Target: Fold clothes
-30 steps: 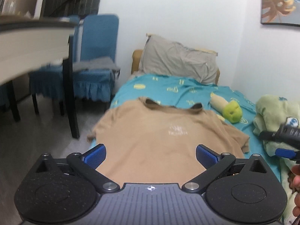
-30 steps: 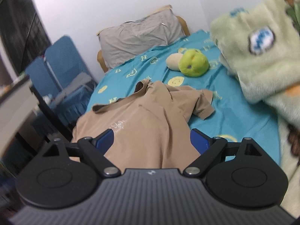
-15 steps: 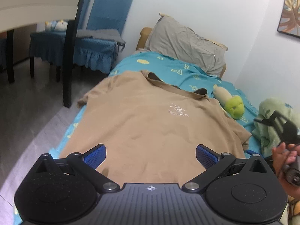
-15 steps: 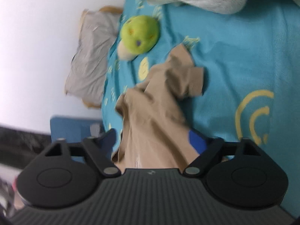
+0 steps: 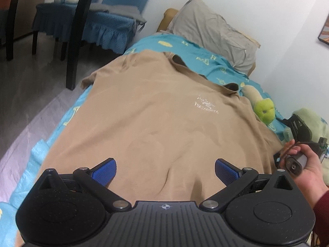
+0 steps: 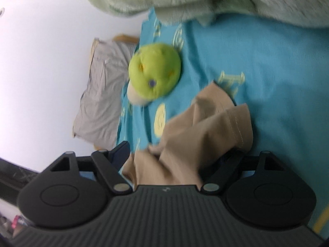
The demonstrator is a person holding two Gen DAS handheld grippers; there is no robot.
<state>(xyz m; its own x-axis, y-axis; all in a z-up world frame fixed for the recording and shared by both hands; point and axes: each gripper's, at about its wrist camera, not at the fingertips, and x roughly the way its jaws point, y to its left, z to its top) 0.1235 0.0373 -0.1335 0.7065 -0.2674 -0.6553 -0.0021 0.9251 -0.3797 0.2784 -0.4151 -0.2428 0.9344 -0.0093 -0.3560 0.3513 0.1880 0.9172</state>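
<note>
1. In my right view, the picture is blurred and rolled on its side. The lower finger of the right gripper [image 6: 174,154] is hidden behind the shirt [image 6: 197,135]; I see only the tip of the upper finger.
2. The near hem of the shirt is cut off by the body of the left gripper [image 5: 164,169] in my left view. The far sleeve hangs over the bed [image 5: 61,123] edge, and I cannot see its end well.
3. In my left view, the right gripper is mostly hidden by the person's hand [image 5: 304,166] holding it; only dark parts show.
4. The shirt lies spread flat on the bed, front up. Its long axis runs from my left gripper toward the pillow [image 5: 216,30], with the collar at the far end.
5. My left fingers are wide apart above the near part of the shirt, gripping nothing.
6. My right fingers are wide too. The crumpled sleeve lies between them, but I see no pad pressing on it.
7. A green plush [image 6: 154,74] lies near that sleeve, apart from it.
</note>
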